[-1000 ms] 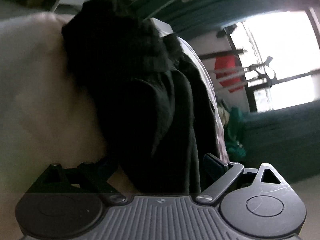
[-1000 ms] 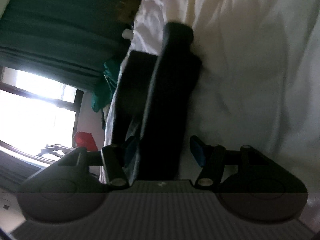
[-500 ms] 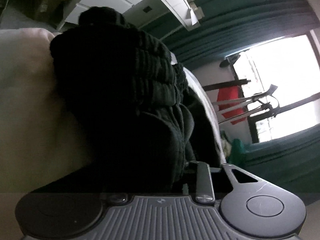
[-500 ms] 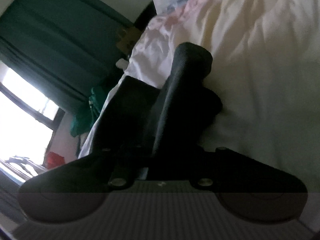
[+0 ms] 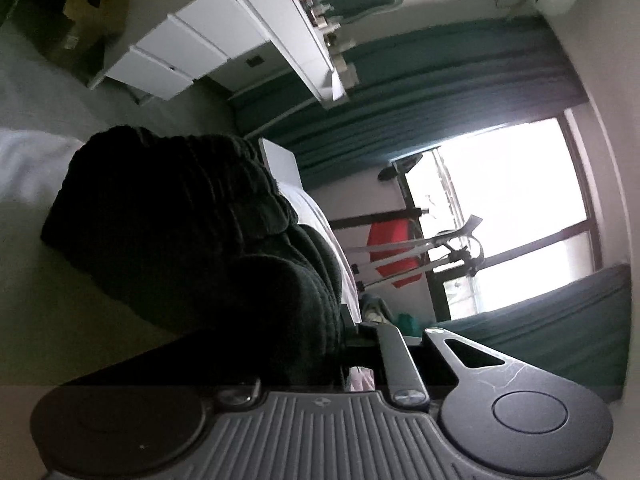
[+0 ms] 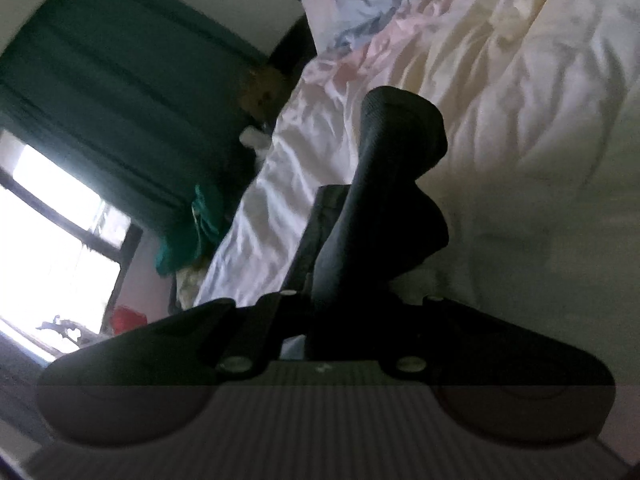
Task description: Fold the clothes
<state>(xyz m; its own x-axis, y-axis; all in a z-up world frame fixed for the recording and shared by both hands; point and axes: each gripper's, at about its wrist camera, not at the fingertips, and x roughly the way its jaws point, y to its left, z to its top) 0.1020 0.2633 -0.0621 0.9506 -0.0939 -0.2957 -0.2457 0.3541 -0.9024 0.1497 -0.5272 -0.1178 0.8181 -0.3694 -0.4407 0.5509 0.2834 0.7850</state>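
The bed, spread with a rumpled white sheet, fills most of the right wrist view, and a heap of pale pink and blue bedding lies at its far end. The left wrist view shows only a plain strip of that bed and more of the room: white drawers against the wall, green curtains and a bright window with a red thing before it.

The dark garment lies near the bed's edge on the window side. In the right wrist view it shows as a long smooth band rising off the sheet toward the camera. In the left wrist view the same dark garment shows a bunched, ribbed part that the other view does not give.

The left gripper has its jaws closing, drawn in on a thick fold of the garment, which sits between them and is pinched. The right gripper likewise has its jaws closing, drawn in tight on the band of dark cloth, which passes between them.
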